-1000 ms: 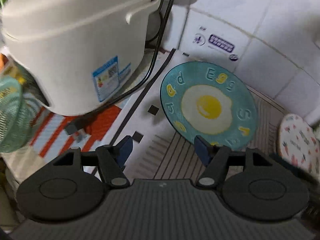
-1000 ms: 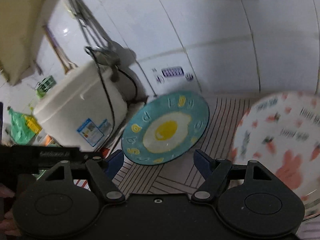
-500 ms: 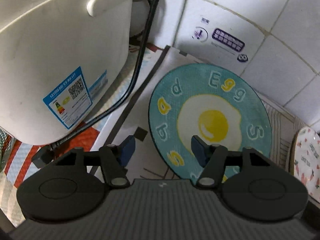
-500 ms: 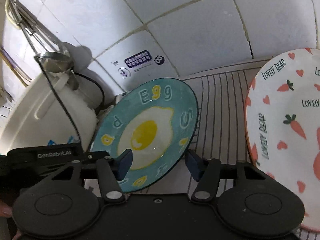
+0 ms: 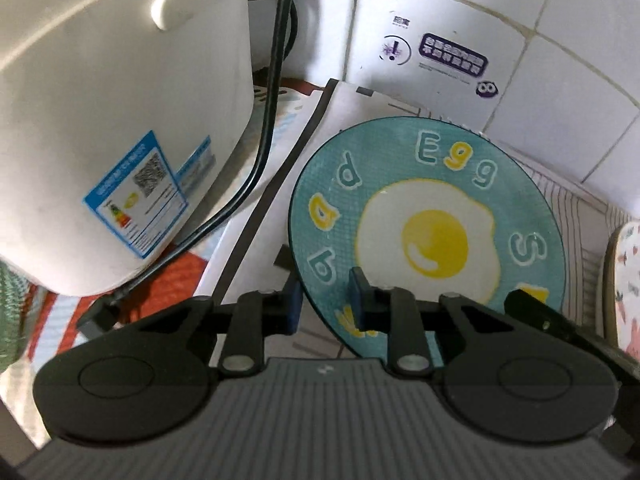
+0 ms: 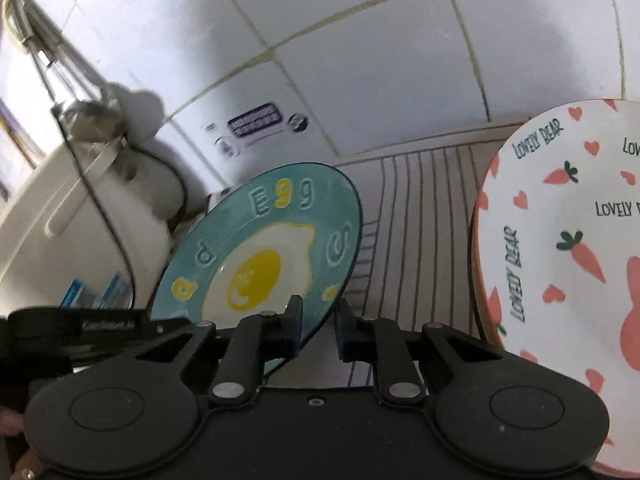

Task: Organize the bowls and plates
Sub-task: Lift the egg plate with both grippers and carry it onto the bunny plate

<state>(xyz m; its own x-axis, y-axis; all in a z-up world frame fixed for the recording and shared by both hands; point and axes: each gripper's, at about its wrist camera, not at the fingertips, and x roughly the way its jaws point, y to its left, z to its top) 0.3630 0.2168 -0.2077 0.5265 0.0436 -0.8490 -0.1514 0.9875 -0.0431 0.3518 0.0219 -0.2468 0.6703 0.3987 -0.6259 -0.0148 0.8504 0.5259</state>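
On egg plate (image 5: 424,236) rim: both tools clamped

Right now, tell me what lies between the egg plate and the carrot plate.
Only bare striped mat separates the egg plate from the carrot plate; the right wrist view shows this best.

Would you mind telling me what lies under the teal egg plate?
The teal egg plate sits on a white placemat with dark stripes, which shows around it. Whatever lies directly beneath the plate is covered, so I cannot tell.
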